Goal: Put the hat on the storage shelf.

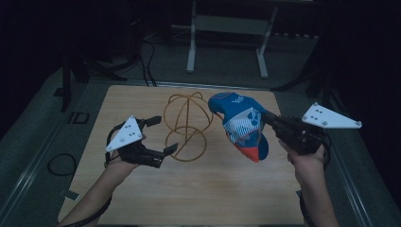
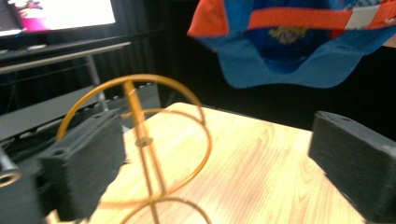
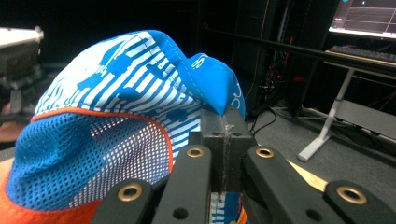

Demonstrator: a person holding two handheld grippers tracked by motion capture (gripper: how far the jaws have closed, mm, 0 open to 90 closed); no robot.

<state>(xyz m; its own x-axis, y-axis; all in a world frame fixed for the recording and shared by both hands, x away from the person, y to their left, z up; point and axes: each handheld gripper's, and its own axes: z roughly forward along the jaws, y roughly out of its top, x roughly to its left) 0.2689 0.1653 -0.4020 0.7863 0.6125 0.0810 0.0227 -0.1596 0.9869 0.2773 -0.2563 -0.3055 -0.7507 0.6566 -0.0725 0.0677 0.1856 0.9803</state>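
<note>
Mesh cap (image 1: 243, 126), round wire stand (image 1: 186, 126)

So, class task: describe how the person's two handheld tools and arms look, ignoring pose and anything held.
Both claws are black: left claw, right claw. Each carries a white triangular plate with small dots. The pads are dark blocks. The forearms are bare, with no sleeves.

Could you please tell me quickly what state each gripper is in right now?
Left gripper: open, holding nothing, beside the wire stand.
Right gripper: shut on the cap, held above the table.
</note>
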